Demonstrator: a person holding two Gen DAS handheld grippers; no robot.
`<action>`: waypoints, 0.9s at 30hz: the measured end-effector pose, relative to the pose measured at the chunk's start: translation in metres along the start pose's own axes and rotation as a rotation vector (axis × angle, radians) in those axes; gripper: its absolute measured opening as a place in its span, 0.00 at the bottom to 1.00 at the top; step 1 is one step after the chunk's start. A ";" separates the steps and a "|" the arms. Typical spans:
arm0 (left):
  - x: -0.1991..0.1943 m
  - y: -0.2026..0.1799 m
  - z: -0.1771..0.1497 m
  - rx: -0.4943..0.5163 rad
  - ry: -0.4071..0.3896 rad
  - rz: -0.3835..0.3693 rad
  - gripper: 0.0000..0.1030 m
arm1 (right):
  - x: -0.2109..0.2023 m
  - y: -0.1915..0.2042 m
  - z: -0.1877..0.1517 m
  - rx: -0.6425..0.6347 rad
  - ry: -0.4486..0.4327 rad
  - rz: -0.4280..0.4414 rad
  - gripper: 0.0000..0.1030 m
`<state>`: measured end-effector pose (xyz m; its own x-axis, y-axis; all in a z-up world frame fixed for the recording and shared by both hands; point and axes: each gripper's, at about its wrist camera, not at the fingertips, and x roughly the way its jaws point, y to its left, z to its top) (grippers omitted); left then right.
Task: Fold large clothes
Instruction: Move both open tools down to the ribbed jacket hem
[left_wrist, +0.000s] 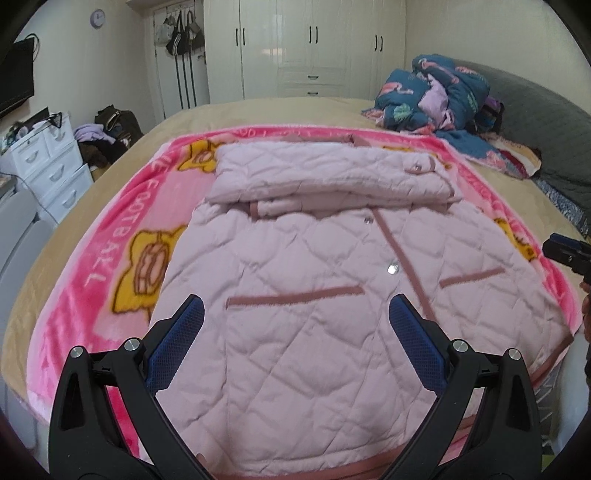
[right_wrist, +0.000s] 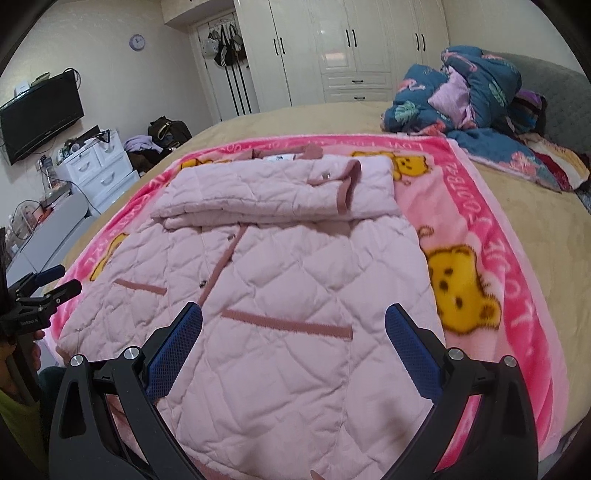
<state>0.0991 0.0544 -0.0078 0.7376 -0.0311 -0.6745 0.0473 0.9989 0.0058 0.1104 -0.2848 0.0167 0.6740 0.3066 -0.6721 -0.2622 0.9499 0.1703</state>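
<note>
A pale pink quilted jacket (left_wrist: 314, 258) lies front up on a pink cartoon blanket (left_wrist: 110, 258) on the bed, its sleeves folded across the chest (left_wrist: 325, 177). It also shows in the right wrist view (right_wrist: 295, 280), on the same blanket (right_wrist: 491, 236). My left gripper (left_wrist: 295, 310) is open and empty above the jacket's hem, left half. My right gripper (right_wrist: 293, 317) is open and empty above the hem's right half. The right gripper shows at the left view's right edge (left_wrist: 569, 254); the left gripper shows at the right view's left edge (right_wrist: 48, 284).
A heap of blue flamingo-print bedding (left_wrist: 443, 96) lies at the bed's far right by a grey headboard (left_wrist: 546, 122). White drawers (left_wrist: 48, 162) and a TV (right_wrist: 40, 114) stand left of the bed. White wardrobes (left_wrist: 314, 44) line the back wall.
</note>
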 end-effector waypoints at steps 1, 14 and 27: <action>0.001 0.001 -0.002 -0.001 0.006 0.003 0.91 | 0.001 -0.001 -0.002 0.002 0.006 -0.001 0.96; 0.007 0.026 -0.028 -0.034 0.077 0.064 0.91 | 0.000 -0.013 -0.019 0.007 0.059 -0.030 0.96; 0.011 0.083 -0.048 -0.176 0.159 0.101 0.91 | 0.000 -0.028 -0.037 0.023 0.114 -0.047 0.96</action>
<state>0.0791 0.1391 -0.0500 0.6171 0.0617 -0.7845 -0.1497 0.9879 -0.0400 0.0920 -0.3133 -0.0152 0.6022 0.2542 -0.7568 -0.2157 0.9645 0.1523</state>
